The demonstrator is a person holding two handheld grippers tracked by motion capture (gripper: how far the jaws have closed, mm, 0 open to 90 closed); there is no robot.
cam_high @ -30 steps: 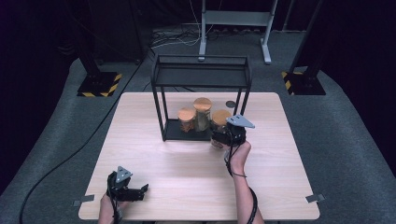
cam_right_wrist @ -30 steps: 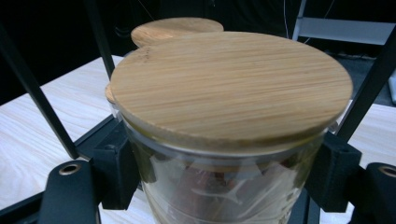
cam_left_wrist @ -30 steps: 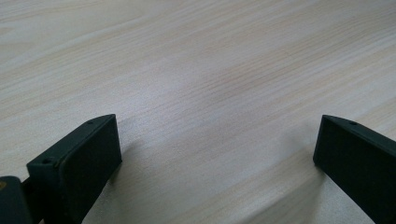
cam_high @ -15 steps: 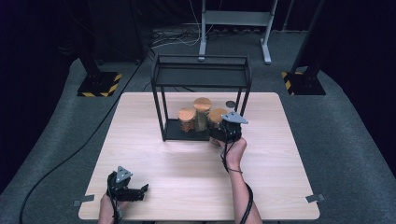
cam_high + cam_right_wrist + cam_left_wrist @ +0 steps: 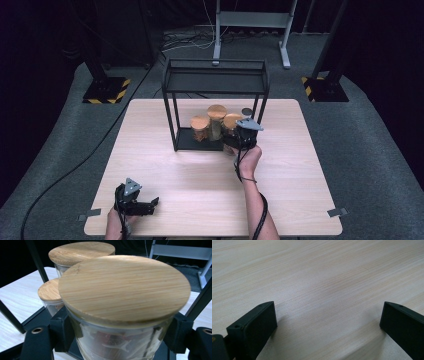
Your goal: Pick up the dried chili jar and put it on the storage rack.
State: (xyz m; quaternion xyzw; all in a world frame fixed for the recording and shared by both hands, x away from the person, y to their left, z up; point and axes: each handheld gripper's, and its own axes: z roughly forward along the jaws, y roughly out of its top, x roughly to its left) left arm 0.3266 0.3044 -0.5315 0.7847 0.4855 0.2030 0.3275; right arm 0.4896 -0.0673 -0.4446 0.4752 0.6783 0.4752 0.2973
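A glass jar with a round bamboo lid [image 5: 125, 287] is clamped between the two jaws of my right gripper [image 5: 120, 340], which is shut on its glass wall. From above, that jar [image 5: 231, 121] is at the right end of the black wire rack's bottom shelf [image 5: 192, 145], with my right gripper [image 5: 234, 135] reaching in from the front. I cannot tell whether the jar rests on the shelf. Two more bamboo-lidded jars stand beside it, a tall one [image 5: 217, 115] and a short one [image 5: 200, 126]. My left gripper [image 5: 150, 204] lies open on the table [image 5: 312, 270], nothing between its jaws.
The rack's top shelf [image 5: 215, 75] spans above the jars, and its black posts [image 5: 37, 262] stand close on both sides of the held jar. A small dark disc [image 5: 247, 111] lies on the table behind the rack's right end. Light wood tabletop [image 5: 200, 175] stretches between the two grippers.
My right gripper, with the jar in it, has edged a little to the left and farther in toward the rack. The left gripper has stayed where it was.
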